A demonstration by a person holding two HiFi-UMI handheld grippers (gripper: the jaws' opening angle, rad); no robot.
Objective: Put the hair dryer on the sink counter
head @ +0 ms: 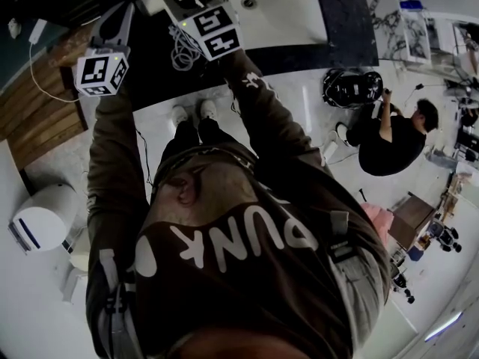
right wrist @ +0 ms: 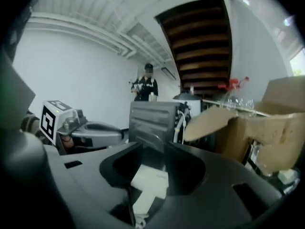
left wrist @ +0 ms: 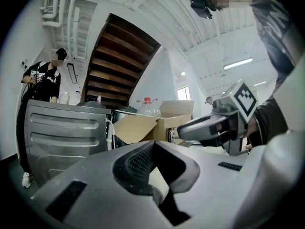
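The dark bench (head: 348, 21) carries a white sink (head: 281, 10). The right tool (head: 178, 2) is clamped on the white hair dryer (right wrist: 150, 187), held above the bench at 9 o'clock of the sink. The left tool (head: 118, 19), at 9 o'clock of the dryer, has its jaws closed together on nothing.

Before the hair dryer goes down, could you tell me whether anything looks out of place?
Only the cord of the hair dryer: it dangles in a loose tangle below the right gripper, whose tongs hold the dryer. Nothing spilled or damaged shows.
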